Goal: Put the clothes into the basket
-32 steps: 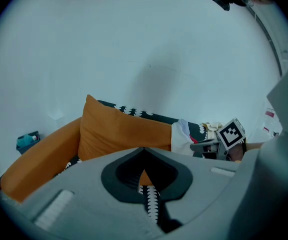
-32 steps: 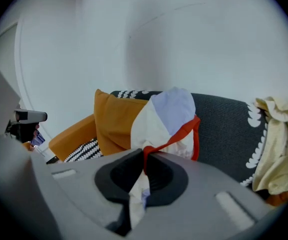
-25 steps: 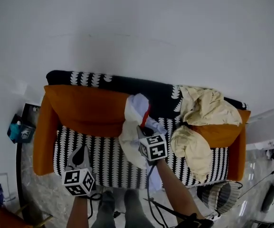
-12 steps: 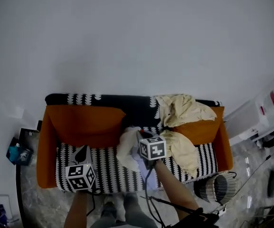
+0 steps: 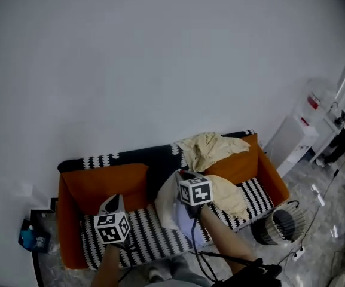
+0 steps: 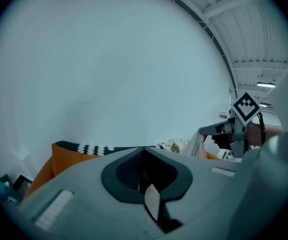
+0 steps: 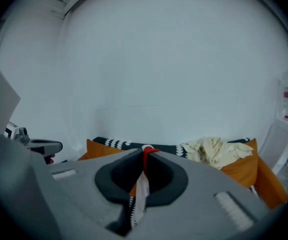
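Right gripper [image 5: 182,175] clamped on white garment [image 5: 171,207], red trim at the jaw tips, cloth hanging over sofa [image 5: 97,184]. Basket [image 5: 278,225] on floor to its right, past sofa's end; right hand nearer. Left gripper [image 5: 113,201] jaws together, no visible load.

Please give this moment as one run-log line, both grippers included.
right gripper: shut on white garment with red trim, hanging over orange sofa | left gripper: shut | round woven basket: on floor, garment not yet in
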`<action>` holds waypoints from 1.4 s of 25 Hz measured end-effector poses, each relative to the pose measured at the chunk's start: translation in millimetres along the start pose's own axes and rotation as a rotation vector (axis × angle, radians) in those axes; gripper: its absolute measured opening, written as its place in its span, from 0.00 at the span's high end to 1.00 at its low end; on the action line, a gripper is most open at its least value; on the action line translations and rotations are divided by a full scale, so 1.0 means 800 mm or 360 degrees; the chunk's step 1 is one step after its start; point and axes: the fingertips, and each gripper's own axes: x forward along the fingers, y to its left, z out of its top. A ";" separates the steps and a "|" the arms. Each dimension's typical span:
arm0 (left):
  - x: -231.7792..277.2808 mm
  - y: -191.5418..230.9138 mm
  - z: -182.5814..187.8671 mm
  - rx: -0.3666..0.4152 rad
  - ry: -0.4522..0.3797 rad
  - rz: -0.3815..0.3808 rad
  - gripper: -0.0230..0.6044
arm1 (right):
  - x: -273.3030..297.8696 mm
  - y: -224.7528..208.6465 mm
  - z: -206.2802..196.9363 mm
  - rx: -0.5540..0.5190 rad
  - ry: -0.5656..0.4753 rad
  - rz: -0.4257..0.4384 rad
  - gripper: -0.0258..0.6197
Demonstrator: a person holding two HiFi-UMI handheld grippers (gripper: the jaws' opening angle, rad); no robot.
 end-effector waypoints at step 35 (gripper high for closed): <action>0.033 -0.516 0.077 0.0347 -0.0173 -0.0919 0.96 | -0.446 -0.326 0.006 0.0176 -0.0374 -0.0836 0.95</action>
